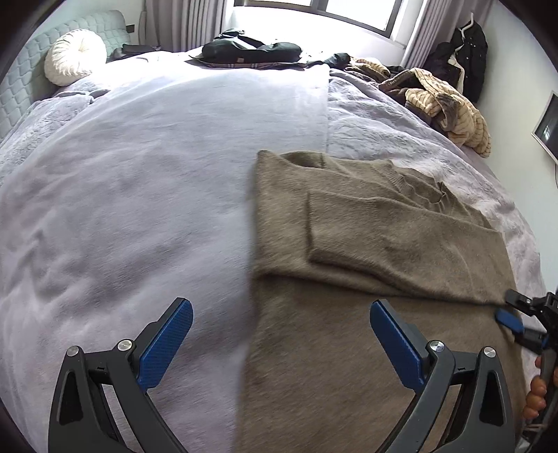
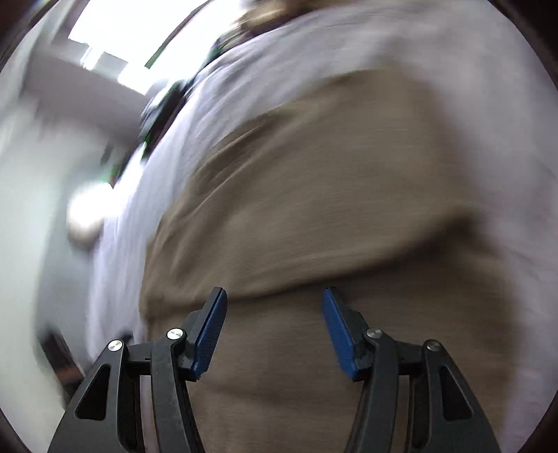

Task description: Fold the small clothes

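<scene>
1. The left claw (image 1: pixel 280 310) is open, its two blue pads spread wide with nothing between them. It hovers over the near left edge of a brown sweater (image 1: pixel 366 244), one pad above the blanket and the other above the knit.

2. The right claw (image 2: pixel 273 298) is also open, blue pads apart, empty. It sits low over the brown sweater (image 2: pixel 314 209), pointing across a fold line in the fabric. This view is heavily blurred, so fine detail is lost.

3. In the left wrist view the right claw (image 1: pixel 512 313) shows at the far right edge, at the right side of the sweater, with the fingers of a hand (image 1: pixel 535 386) wrapped round its handle.

4. The sweater lies flat on the bed, on the right half of the view. One sleeve (image 1: pixel 383 230) is folded across the body, and the neckline points toward the far right.

5. Under it, and stretching away to the left, is a pale lilac blanket (image 1: pixel 139 191) spread smooth over the bed.

6. Farther back sit a round white cushion (image 1: pixel 75 55) by the padded headboard (image 1: pixel 21 80), a pile of dark clothes (image 1: pixel 251 50) near the window (image 1: pixel 348 10), and a heap of cream striped clothes (image 1: pixel 450 104) at the far right edge.

7. A dark coat (image 1: pixel 469 52) hangs in the corner by the wall.
</scene>
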Demonstrator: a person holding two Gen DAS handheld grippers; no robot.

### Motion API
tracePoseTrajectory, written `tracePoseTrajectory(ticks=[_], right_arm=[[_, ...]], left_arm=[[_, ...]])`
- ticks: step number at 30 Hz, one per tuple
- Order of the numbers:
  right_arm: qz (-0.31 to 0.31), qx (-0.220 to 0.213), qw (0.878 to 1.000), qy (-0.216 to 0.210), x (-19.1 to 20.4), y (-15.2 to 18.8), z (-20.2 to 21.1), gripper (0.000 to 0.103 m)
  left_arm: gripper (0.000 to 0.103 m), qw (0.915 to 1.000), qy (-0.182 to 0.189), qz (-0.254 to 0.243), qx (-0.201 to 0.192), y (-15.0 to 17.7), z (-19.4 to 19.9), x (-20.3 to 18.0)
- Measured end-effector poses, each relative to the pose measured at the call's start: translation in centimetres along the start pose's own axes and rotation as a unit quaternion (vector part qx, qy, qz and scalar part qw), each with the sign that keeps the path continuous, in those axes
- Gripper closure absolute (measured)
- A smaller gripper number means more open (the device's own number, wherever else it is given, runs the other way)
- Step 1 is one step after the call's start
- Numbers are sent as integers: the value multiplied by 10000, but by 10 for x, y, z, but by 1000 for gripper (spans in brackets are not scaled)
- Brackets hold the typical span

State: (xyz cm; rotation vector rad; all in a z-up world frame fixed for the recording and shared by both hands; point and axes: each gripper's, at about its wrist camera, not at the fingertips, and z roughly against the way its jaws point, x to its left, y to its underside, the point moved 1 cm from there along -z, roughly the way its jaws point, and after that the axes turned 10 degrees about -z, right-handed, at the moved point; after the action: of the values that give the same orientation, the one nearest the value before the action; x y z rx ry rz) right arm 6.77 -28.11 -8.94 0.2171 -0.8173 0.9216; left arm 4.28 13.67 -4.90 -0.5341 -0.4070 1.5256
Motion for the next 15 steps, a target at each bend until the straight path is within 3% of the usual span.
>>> tracePoseTrajectory(ticks=[2,4,5,6,8,10,15], right_arm=[[-514,-218,9981,-245,-21,-12,7,43],[-592,-340,9972,-316,-23,-22,4,49],[-484,-385,9977,-265,-19,-25,3,86],[-338,-455,9982,-192,-15,-27,4,97],[-93,-769,9968,-198,-9,-27,10,97],[-174,-812,9963,-204,-17,-30,24,97],[-285,-448,9986,-25,-43,-25,23,94]], left_arm=[[1,10000,-14,11,24,-4,-3,-7],[1,10000,-20,5,37,-8,-5,-15],[1,10000,-28,-18,33,-11,-5,-20],[1,10000,-40,-49,12,-12,-4,-23],[1,9998,-111,-151,-56,-14,-3,-29],[1,9996,-191,-189,-4,-15,-8,-29],[1,9991,-273,-141,279,-11,-25,-25]])
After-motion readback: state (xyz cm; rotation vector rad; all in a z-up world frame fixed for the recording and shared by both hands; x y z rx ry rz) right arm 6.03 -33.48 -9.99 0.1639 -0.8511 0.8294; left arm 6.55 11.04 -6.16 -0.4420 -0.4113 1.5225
